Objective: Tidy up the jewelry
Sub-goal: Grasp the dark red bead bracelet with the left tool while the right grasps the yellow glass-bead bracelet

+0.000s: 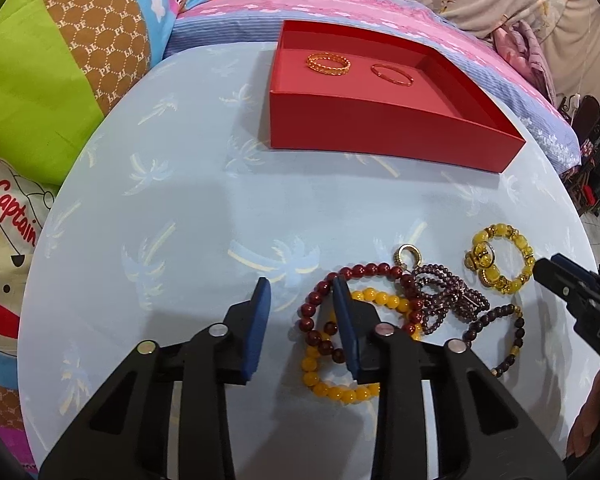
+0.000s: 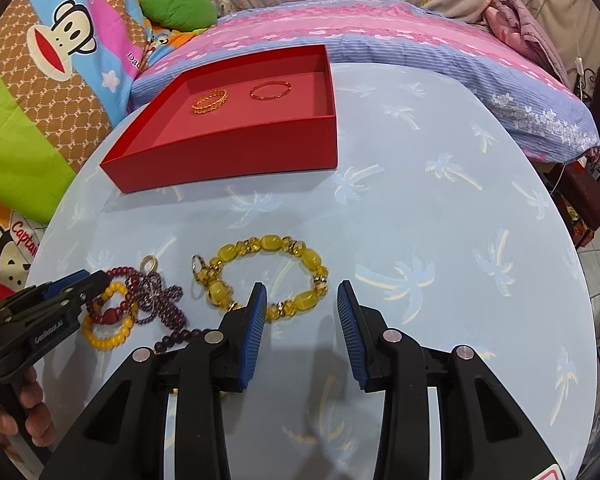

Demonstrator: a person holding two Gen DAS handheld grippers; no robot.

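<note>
An open red box [image 1: 380,128] [image 2: 236,152] at the back of the table holds a gold bangle [image 1: 327,63] [image 2: 209,102] and a thin red bangle [image 1: 392,75] [image 2: 271,91]. My left gripper [image 1: 302,288] is open and empty, its right finger over a pile of dark red [image 1: 312,312], yellow [image 1: 332,390] and purple [image 1: 440,296] bead bracelets. My right gripper [image 2: 302,292] is open and empty, just in front of a yellow amber bracelet [image 2: 266,272] [image 1: 500,256]. It also shows at the right edge of the left wrist view [image 1: 556,272].
The round table [image 1: 204,216] [image 2: 440,216] has a pale blue palm-print cover. A dark bead bracelet [image 1: 500,332] lies right of the pile. Pillows and bedding [image 2: 380,36] lie behind the table, a cartoon blanket [image 1: 40,80] at the left.
</note>
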